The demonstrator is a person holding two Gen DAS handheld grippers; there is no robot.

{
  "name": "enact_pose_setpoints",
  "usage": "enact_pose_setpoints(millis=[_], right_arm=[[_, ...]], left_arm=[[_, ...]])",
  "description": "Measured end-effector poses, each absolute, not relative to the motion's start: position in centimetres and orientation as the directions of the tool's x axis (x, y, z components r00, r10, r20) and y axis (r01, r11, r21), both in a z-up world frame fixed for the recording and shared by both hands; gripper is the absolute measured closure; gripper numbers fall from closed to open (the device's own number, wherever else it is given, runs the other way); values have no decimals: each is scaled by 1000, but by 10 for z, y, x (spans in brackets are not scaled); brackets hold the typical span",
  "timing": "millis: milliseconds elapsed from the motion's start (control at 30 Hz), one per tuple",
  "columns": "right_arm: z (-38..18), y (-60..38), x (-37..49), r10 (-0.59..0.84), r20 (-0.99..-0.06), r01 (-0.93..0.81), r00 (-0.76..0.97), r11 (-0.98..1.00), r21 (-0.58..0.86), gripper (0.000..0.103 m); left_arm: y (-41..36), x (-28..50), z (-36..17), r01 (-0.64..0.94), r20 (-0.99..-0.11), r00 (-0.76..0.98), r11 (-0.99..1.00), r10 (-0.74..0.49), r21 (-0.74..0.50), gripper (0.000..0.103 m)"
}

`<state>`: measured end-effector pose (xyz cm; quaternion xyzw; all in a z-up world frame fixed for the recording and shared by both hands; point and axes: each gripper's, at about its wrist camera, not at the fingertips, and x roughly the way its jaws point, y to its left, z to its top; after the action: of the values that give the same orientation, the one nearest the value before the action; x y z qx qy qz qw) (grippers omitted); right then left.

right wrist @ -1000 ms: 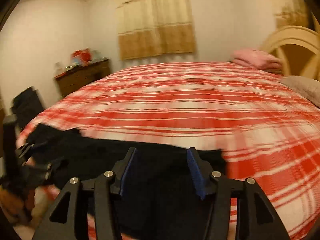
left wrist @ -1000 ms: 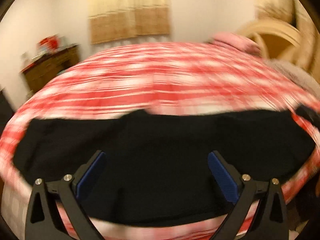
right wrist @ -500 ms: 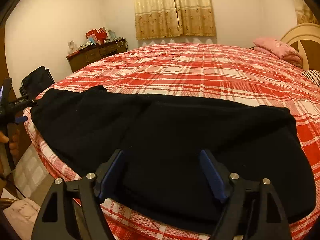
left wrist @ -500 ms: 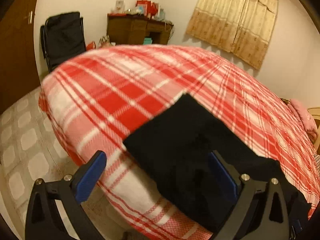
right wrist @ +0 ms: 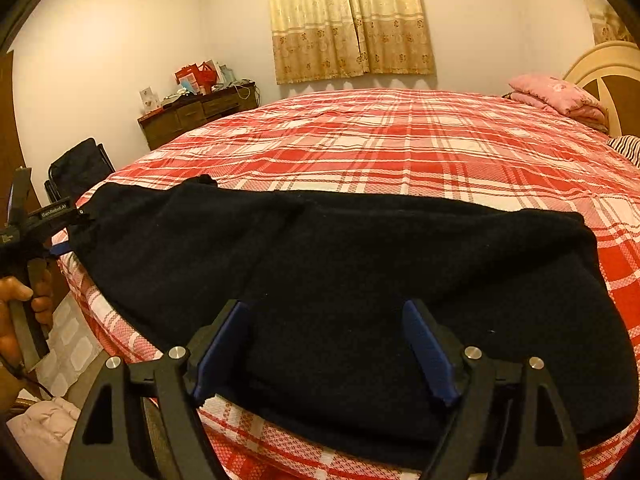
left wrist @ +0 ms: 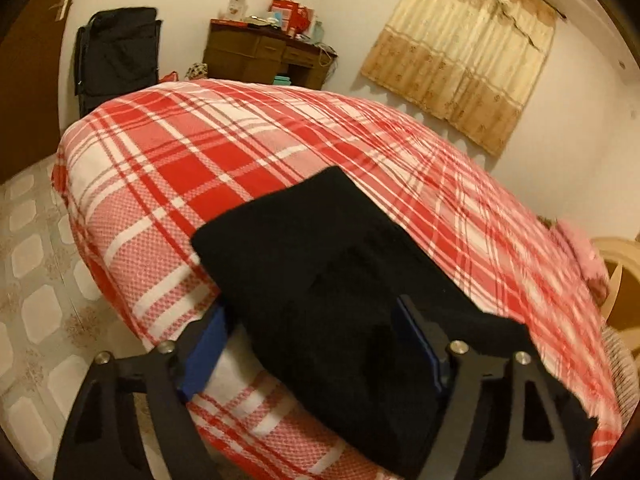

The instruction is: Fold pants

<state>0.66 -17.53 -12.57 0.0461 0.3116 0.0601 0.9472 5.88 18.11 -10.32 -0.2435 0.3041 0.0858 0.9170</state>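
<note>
Now: set both grips before lifting the fold

Find the black pants (right wrist: 340,280) spread lengthwise along the near edge of the plaid bed (right wrist: 400,140), with the narrow end toward the foot corner and the wider end to the right. Note the left gripper (left wrist: 316,344) at the narrow end, its fingers wide apart, one pad (left wrist: 208,348) just beside the cloth's outer edge and the other over the fabric, clamped on nothing. Note the right gripper (right wrist: 326,344) over the near edge of the wider part, fingers likewise apart, straddling cloth without pinching it.

Probably about to take hold for a fold. Slide the lower pad under every layer before closing, or only the top layer comes up. Pinch near the corners, not mid-edge, so each end lifts square. Raise both ends level, carry one over the other, lay down with edges matched, then smooth. Mind the overhang: soft knit, likely to slide off the bed's side if dragged.

As for containers, only a wooden dresser (right wrist: 200,114) by the wall, with drawers shut and contents hidden. Red boxes and cards (right wrist: 196,76) sit on top, not inside. Beside it, a dark chair or bag (right wrist: 80,168); cannot tell which.
</note>
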Motion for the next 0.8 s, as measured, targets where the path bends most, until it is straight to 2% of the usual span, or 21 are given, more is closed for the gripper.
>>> enact_pose_setpoints(millis=[33, 100, 133, 167, 233, 367, 533, 700, 800], right_arm=[[-126, -175, 7, 143, -585, -85, 799, 989, 125, 21], [-126, -175, 7, 142, -585, -85, 799, 989, 123, 21], [-126, -176, 7, 142, -584, -85, 799, 989, 124, 21], [-126, -176, 7, 144, -584, -86, 799, 988, 126, 21], [-125, -176, 7, 145, -584, -86, 799, 988, 128, 21], [-121, -174, 7, 139, -592, -85, 794, 989, 119, 21], [-99, -201, 4, 152, -548, -38, 822, 976, 214, 21], [-85, -246, 3, 160, -523, 26, 838, 944, 330, 21], [-83, -272, 3, 245, -487, 7, 838, 888, 459, 21]], left_arm=[[183, 58, -104, -308, -596, 803, 860, 5, -407, 29], [189, 56, -104, -328, -595, 804, 844, 13, -425, 45], [190, 58, -105, -335, -600, 799, 845, 20, -418, 65], [191, 61, -105, -344, -614, 789, 849, 29, -402, 80], [193, 63, -104, -310, -614, 789, 847, -24, -431, 82], [186, 62, -97, -281, -597, 801, 861, -33, -425, 84], [170, 57, -76, -206, -554, 831, 901, -44, -381, 85], [118, 50, -36, -15, -469, 872, 951, -139, -309, 86], [73, 35, -15, 153, -410, 877, 955, -250, -256, 86]])
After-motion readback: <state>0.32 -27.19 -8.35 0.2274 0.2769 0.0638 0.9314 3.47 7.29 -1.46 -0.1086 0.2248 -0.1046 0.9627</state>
